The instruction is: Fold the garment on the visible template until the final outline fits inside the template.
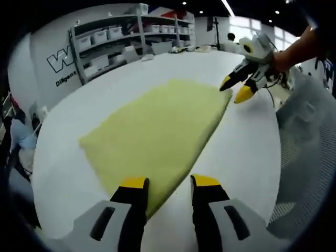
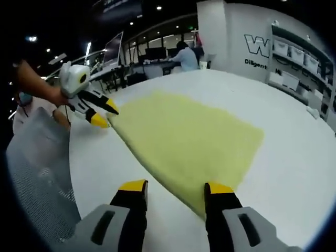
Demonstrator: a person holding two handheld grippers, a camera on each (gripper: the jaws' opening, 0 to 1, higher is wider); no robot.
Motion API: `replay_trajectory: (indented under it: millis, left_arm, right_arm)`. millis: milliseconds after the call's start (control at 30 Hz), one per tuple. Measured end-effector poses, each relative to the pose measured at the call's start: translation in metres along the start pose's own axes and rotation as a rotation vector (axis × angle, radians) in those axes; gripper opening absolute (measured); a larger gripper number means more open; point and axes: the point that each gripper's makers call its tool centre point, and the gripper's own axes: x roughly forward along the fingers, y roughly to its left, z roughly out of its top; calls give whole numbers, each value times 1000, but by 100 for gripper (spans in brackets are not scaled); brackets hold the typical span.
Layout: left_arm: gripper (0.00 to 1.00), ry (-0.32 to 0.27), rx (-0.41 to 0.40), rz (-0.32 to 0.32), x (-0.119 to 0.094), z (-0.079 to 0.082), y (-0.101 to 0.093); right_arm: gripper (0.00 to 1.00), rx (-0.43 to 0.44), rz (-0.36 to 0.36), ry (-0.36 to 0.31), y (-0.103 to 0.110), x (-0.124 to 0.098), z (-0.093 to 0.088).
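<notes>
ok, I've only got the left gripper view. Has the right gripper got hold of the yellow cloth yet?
Observer: Not yet. In the right gripper view the right gripper is open. The near edge of the yellow cloth runs between its jaws, unclamped.
Operator: And my left one, seen from that side?
Observer: The left gripper is at the far corner, tips slightly apart. The cloth lies flat there.
Operator: What's past that end of the table?
Observer: A seated person at desks with monitors, beyond the white table.

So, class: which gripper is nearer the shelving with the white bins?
Right. The right gripper is at the garment's far corner, towards the shelving; the left gripper is at the opposite corner.
</notes>
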Motion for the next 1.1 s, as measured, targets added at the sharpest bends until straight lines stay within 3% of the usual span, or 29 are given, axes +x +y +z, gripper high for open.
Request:
replay_trajectory:
  millis: [67, 100, 200, 467, 1100]
  left_arm:
    - [32, -33, -17, -9, 2, 5, 0]
    - [32, -21, -95, -4, 1, 4, 1]
    - [32, -25, -91, -16, 1, 5, 2]
    - [36, -6, -142, 1, 11, 10, 16]
    - [38, 48, -161, 13, 46, 37, 70]
  right_arm:
    - [33, -1, -18, 12, -2, 4, -2]
    - [31, -13, -22, 7, -3, 4, 0]
    - [22, -48, -55, 37, -12, 3, -2]
    - [22, -114, -71, 78, -24, 15, 6]
    - [23, -94, -94, 90, -64, 51, 40]
